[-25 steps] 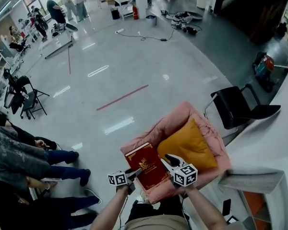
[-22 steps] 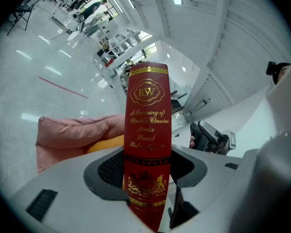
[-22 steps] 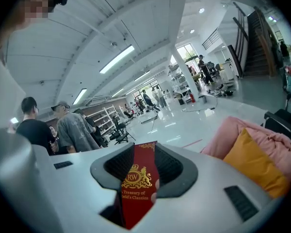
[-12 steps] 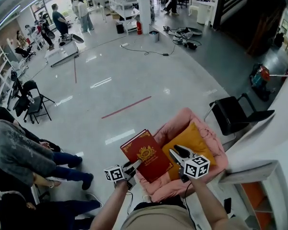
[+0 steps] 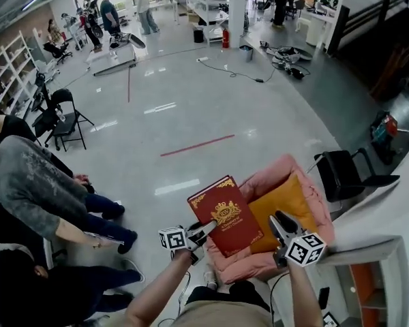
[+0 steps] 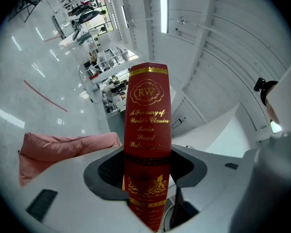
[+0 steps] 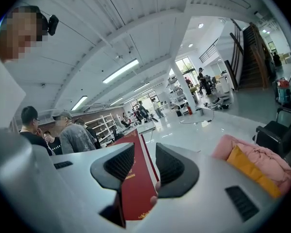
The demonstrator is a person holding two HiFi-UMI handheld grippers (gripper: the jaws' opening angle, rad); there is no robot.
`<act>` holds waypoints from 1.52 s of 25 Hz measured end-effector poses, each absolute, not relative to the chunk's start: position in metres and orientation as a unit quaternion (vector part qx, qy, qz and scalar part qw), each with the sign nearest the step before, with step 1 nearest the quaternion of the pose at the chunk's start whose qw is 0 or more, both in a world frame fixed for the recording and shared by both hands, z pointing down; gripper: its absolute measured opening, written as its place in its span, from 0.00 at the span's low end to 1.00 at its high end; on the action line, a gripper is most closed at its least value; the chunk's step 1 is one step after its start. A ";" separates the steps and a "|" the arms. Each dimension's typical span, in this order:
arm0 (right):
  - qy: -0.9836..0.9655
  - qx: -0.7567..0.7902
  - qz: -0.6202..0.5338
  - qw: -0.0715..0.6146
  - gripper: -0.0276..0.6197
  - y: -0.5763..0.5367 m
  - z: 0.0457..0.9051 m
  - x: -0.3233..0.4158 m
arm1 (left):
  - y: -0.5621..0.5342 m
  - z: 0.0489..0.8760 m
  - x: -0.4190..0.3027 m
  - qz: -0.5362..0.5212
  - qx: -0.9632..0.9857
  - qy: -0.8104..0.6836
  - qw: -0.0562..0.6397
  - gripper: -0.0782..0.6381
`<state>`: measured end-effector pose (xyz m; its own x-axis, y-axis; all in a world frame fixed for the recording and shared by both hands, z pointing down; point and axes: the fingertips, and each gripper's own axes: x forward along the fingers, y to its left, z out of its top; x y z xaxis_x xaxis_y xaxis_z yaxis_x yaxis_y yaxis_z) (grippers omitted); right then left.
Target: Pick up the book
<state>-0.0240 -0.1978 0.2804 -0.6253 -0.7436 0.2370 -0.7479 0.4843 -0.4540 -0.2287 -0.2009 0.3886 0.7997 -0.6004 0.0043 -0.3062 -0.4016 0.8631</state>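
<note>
Left gripper view, left gripper grasping book spine, head view, right gripper released.

Yellow cushion on a pink armchair, black chair nearby, red stripe on glossy floor.

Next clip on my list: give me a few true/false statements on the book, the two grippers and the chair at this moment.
1. The left gripper grips the red book. True.
2. The book lies flat on the yellow cushion. False: it is held up off it.
3. The right gripper is clamped on the book. False: its fingers stand apart, beside the book.
4. The cushion sits in the pink armchair. True.
</note>
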 end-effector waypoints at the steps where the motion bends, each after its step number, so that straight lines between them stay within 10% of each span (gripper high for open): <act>1: -0.862 0.433 0.265 0.002 0.24 -0.192 0.277 -0.027 | -0.196 0.388 -0.232 -0.157 0.822 -0.277 0.472 0.46; 38: -0.921 0.278 0.270 0.031 0.24 0.142 0.312 0.079 | 0.281 0.393 -0.230 -0.223 0.724 -0.506 0.412 0.46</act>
